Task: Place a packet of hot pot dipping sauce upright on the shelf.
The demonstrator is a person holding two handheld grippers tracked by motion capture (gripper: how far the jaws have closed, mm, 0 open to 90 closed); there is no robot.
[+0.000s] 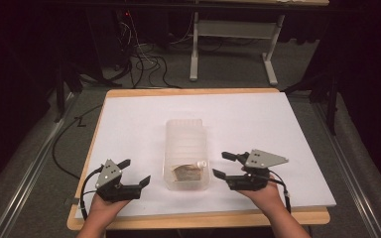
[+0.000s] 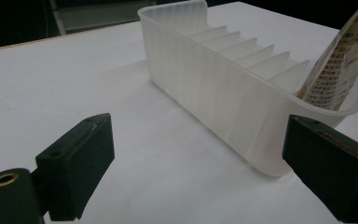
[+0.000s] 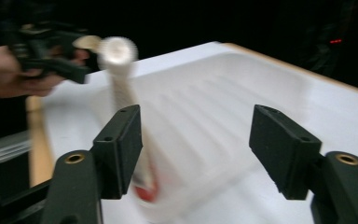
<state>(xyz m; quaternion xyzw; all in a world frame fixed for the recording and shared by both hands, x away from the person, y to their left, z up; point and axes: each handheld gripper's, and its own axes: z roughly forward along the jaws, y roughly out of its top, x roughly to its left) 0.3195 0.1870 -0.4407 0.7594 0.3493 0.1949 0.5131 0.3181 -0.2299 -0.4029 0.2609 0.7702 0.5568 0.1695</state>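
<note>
A translucent plastic bin (image 1: 186,144) with ribbed slots stands in the middle of the white table top. A printed pouch with a white cap (image 1: 189,170) leans in its near end. The left gripper view has the bin's side wall (image 2: 214,88) and the pouch (image 2: 340,60) at the right. The pouch's cap (image 3: 117,50) is blurred in the right gripper view. My left gripper (image 1: 136,174) is open, left of the bin's near corner. My right gripper (image 1: 224,164) is open just right of the bin, with nothing between its jaws.
The white sheet (image 1: 129,124) covers a wooden table (image 1: 198,218) whose edge runs along the front. Beyond the table are a grey frame leg (image 1: 194,49) and loose cables (image 1: 144,64) on the floor. The other hand and gripper (image 3: 37,56) lie at the far left.
</note>
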